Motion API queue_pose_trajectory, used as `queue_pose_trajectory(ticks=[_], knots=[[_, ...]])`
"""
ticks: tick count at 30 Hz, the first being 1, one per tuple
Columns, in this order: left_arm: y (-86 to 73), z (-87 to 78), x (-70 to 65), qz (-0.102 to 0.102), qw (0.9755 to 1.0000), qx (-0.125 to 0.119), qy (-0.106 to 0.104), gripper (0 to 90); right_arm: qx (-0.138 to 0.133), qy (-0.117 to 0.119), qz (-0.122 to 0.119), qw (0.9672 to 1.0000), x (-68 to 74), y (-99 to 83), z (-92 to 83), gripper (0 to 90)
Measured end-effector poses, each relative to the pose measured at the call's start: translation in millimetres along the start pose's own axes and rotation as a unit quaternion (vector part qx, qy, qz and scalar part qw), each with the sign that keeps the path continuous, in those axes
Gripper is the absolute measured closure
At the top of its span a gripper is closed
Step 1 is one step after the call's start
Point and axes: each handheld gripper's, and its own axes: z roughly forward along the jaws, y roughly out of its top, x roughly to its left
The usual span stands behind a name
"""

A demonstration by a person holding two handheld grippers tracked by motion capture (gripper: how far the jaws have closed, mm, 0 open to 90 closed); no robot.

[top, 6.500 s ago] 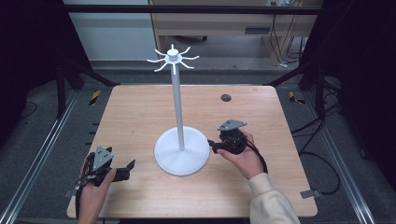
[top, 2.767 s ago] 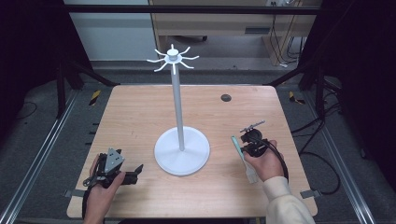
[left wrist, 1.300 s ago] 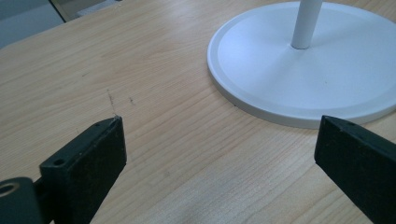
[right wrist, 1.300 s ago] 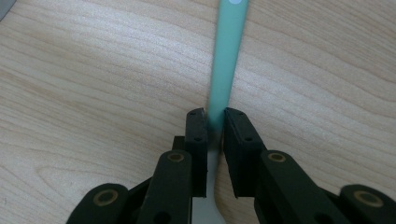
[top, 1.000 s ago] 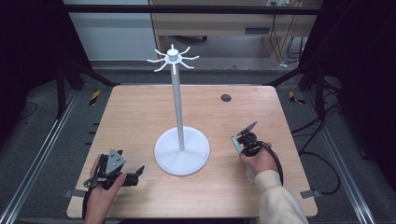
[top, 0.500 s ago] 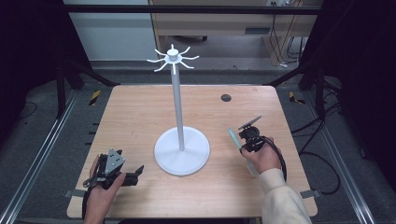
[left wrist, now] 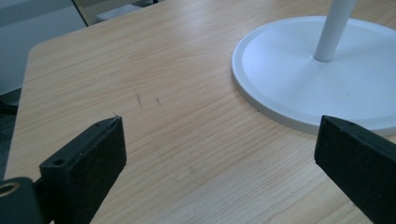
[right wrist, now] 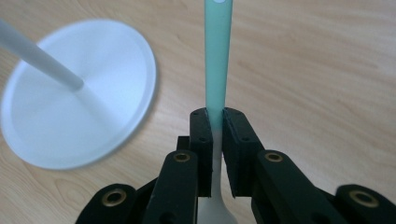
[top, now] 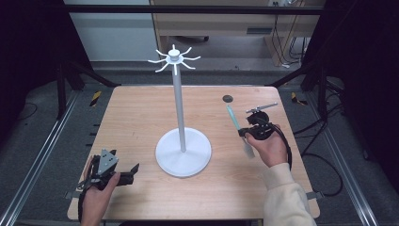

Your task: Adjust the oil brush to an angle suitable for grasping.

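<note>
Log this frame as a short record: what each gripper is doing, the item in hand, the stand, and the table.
right gripper: shut on the utensil, lifted off the table
utensil: mint-green handle, white end; jaws clamp mid-length
left gripper: open, empty, low near the table's front left
stand: white, upright pole, round base, hooks at top, nothing hung
table: wooden; small dark disc near far edge

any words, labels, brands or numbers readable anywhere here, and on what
None: no readable text in any view.
The teal utensil clamped in the right gripper bears no print.
The white stand and the table carry no label.
The small dark disc on the table is too small to tell.
</note>
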Motion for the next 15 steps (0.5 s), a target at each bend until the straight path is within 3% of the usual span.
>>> queue_pose_trajectory(ticks=[2,3,4,11,15], knots=[[-0.6,-0.3,1.9,-0.003,1.0,-0.001,0.003,1.8,-0.032,0.01,0.004,0.9994,-1.5,5.1,-5.9,82.6],[-0.9,-0.1,2.6,-0.004,1.0,0.0,0.004,1.8,-0.032,0.01,0.004,0.9994,-1.5,5.1,-5.9,82.6],[-1.2,0.1,3.2,-0.007,1.0,0.0,0.004,1.8,-0.055,0.02,0.007,0.9983,-1.2,6.3,-10.0,82.6],[-0.7,-2.0,2.5,-0.002,1.0,-0.002,0.003,1.8,-0.08,0.012,-0.004,0.9967,0.5,3.8,-20.6,82.5],[-0.6,-2.3,3.9,-0.004,1.0,-0.005,0.006,1.7,-0.108,0.017,-0.003,0.9939,0.3,1.8,-32.0,82.5]])
